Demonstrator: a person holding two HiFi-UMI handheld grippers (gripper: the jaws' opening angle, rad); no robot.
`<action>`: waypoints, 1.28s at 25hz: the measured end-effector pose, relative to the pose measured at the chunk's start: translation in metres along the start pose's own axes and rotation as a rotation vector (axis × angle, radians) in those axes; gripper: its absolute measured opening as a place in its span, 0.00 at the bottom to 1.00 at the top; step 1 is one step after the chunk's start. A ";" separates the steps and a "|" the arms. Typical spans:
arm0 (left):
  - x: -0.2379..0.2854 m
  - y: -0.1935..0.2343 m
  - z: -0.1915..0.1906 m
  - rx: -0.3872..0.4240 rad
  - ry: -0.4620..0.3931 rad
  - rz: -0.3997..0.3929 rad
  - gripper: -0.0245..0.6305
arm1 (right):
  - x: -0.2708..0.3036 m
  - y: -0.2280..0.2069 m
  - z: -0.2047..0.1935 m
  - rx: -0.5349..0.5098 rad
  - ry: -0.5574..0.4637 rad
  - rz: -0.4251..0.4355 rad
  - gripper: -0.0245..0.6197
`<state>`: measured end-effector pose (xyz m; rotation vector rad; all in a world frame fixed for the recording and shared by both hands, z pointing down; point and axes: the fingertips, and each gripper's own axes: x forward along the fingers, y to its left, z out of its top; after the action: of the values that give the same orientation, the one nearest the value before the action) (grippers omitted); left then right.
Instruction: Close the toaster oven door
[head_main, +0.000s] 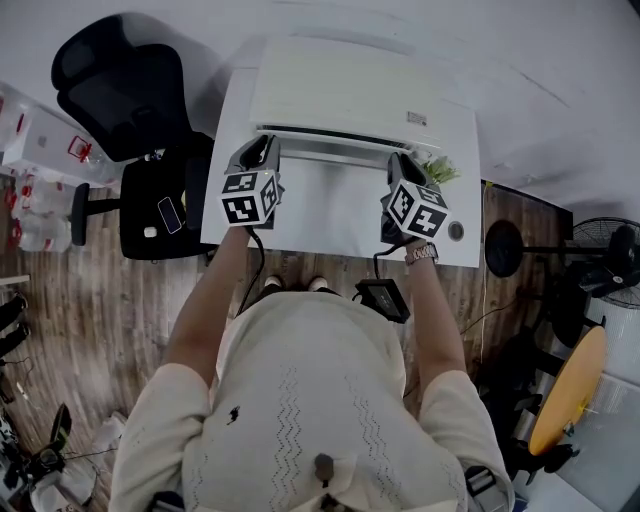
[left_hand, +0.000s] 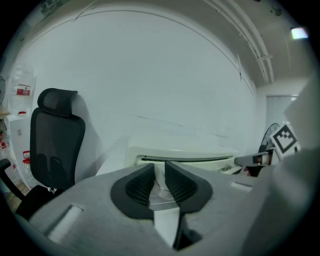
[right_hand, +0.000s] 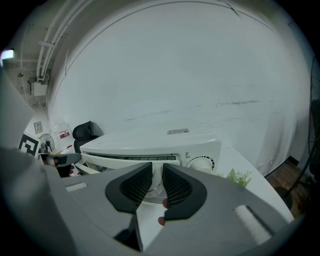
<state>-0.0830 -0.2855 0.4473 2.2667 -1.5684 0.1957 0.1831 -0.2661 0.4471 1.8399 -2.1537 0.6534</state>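
Biggest worry first: the toaster oven (head_main: 350, 90) sits loose on the white table (head_main: 232, 130), and I reckon a shove that goes forward instead of up would skid the whole box back toward the wall. Next, the door (head_main: 330, 205). It's folded down flat toward the person, wide open. If one side is lifted harder than the other, it could twist on its hinge or slam shut with a bang. And then there are the claws: smooth door, little purchase, so a tip could skid off the edge and the door would drop back down. The little plant (head_main: 440, 168) by the right corner could get clipped too.

Now, where things sit. The left gripper (head_main: 262, 152) hovers at the door's left side up near the hinge, and the right gripper (head_main: 400, 165) mirrors it on the right. Both have their jaws drawn in to a narrow slit with nothing pinched. The door lies just below and ahead of the tips, but I can't tell whether they touch it.
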 end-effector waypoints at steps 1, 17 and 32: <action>0.001 0.000 0.001 -0.002 -0.001 0.000 0.14 | 0.001 0.000 0.001 0.002 -0.001 -0.001 0.17; 0.013 0.004 0.007 -0.008 -0.016 0.018 0.14 | 0.013 -0.003 0.009 0.019 -0.012 0.009 0.17; 0.006 0.005 0.013 -0.036 -0.079 0.000 0.14 | 0.005 0.000 0.013 -0.020 -0.066 0.053 0.20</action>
<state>-0.0865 -0.2969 0.4384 2.2721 -1.5981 0.0774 0.1833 -0.2767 0.4377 1.8237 -2.2495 0.5881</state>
